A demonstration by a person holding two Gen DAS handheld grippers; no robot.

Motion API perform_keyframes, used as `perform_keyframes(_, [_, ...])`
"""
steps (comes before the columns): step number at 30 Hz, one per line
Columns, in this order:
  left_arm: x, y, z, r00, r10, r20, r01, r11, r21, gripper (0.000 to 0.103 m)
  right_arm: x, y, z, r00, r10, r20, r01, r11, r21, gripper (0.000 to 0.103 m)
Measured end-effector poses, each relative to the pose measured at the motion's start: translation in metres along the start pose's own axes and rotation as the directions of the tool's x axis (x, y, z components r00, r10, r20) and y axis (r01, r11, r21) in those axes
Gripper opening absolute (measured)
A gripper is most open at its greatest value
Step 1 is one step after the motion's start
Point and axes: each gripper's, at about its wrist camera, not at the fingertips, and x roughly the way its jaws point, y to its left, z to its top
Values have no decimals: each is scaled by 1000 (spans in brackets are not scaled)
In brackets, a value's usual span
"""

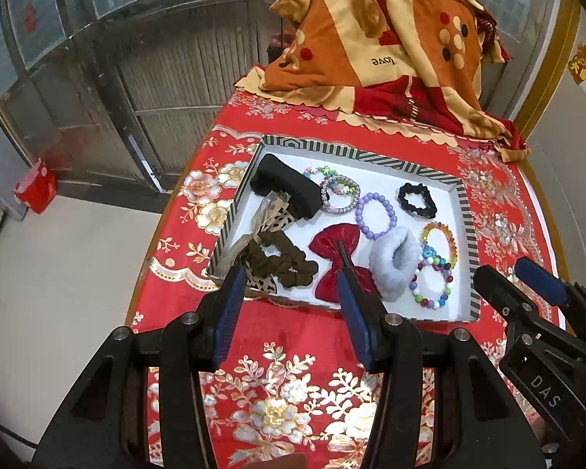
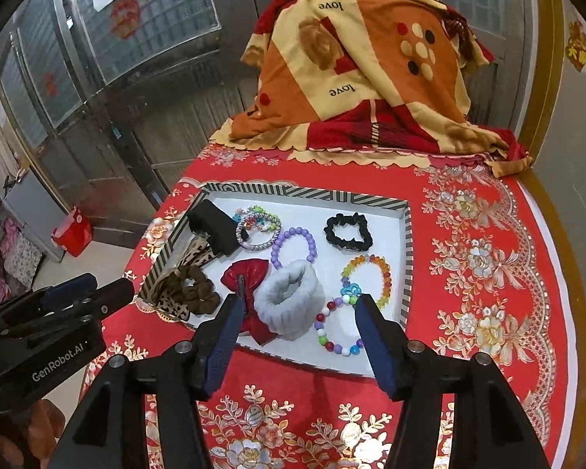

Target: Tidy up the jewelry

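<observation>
Red bow (image 1: 338,264) just beyond the open left hand-held gripper (image 1: 289,281), apart.

Crowded tray (image 2: 405,234), bare cloth (image 2: 488,273) rightward

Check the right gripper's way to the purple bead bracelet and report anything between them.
The fluffy white scrunchie lies between the open right gripper and the purple bead bracelet, just nearer than the bracelet in the tray. From above, nothing covers the bracelet.

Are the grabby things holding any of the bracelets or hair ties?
No. The left hand-held gripper and right hand-held gripper are both open and empty.
</observation>
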Motion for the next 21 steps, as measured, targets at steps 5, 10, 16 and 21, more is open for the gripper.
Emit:
perform_keyframes(5, [-9,-1,-5,1000,7,13,-7,1000,2,49,-7,0,-3,1000,-3,4,3,1000,2,58])
perform_keyframes(10, [-16,-4,-8,1000,8,21,-8,1000,1,49,-14,-2,-6,1000,-6,10,6,1000,-1,59])
perform_keyframes(16, [-24,-9,-11,999,15,36,-15,1000,6,49,-20,-3,-8,1000,-6,13,6,1000,-6,59])
perform_keyframes(21, [-28,-10,-12,999,24,45,-24,1000,3,49,-22,-3,-9,1000,-3,13,4,1000,-5,60])
